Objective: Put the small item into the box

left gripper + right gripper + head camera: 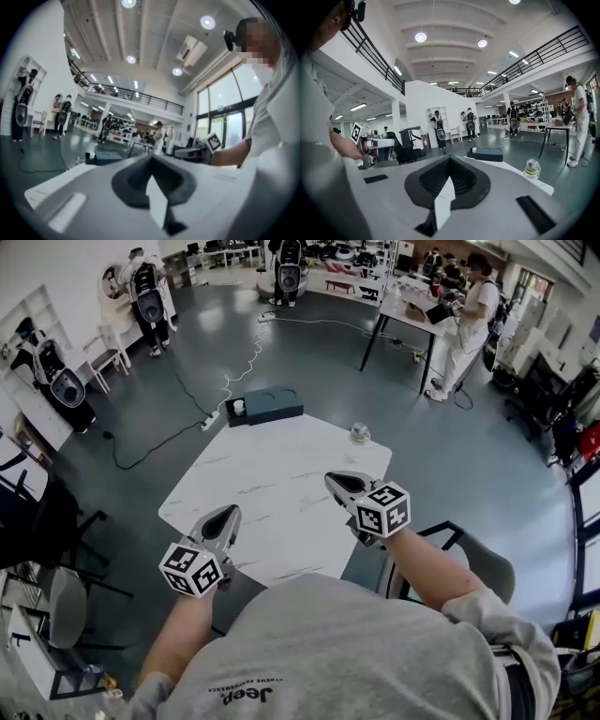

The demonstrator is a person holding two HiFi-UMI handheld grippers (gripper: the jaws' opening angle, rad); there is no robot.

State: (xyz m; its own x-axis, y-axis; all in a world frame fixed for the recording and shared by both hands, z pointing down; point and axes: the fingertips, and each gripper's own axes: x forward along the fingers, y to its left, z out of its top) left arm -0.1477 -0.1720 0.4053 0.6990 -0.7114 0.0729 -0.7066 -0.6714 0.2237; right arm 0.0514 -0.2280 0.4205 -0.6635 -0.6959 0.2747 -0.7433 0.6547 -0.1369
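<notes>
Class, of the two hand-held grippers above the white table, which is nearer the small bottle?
The right hand-held gripper: it is over the side of the table where the bottle stands; the left hand-held gripper is farther off.

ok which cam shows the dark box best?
Head view: it looks down on the dark box beyond the table, showing its whole top. The right gripper view shows it low and side-on; the left gripper view catches only a dim sliver past the table edge.

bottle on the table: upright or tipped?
Upright: the bottle stands on its base at the far corner of the table, label band level.
</notes>
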